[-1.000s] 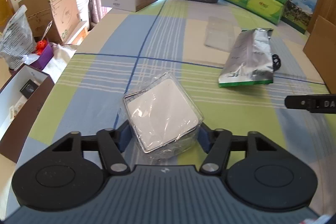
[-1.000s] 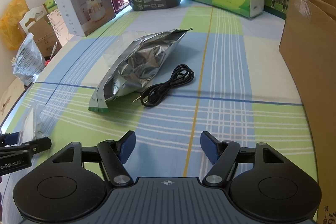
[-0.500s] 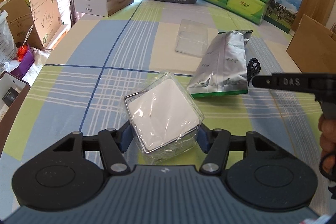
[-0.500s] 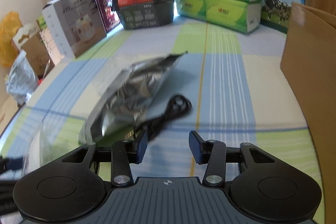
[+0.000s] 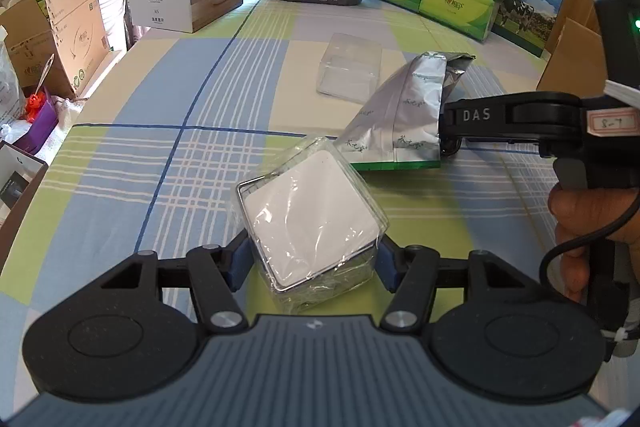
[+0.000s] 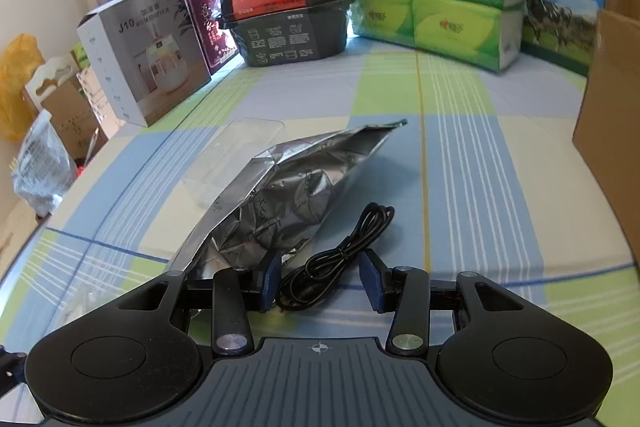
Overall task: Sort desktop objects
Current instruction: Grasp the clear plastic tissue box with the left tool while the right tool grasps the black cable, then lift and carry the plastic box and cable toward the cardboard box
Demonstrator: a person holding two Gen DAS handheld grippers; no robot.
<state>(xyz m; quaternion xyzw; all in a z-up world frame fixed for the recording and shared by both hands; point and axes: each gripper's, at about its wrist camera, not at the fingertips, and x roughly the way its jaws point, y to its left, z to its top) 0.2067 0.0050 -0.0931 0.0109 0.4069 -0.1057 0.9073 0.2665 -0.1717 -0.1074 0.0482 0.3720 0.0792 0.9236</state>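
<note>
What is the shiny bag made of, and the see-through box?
The bag looks like thin metal foil or foil-coated plastic: silvery, creased, mirror-like. The box held by the left gripper seems to be clear hard plastic under glossy film: you see the white inside, and glare streaks.

A: so what's actually out on that tabletop [image 5: 168,99]?

B: one wrapped white box [image 5: 310,223], one foil bag [image 6: 288,187], one black cable [image 6: 344,251], one clear lid [image 5: 350,67]. Two grippers too, left [image 5: 312,263] and right [image 6: 320,281].
</note>
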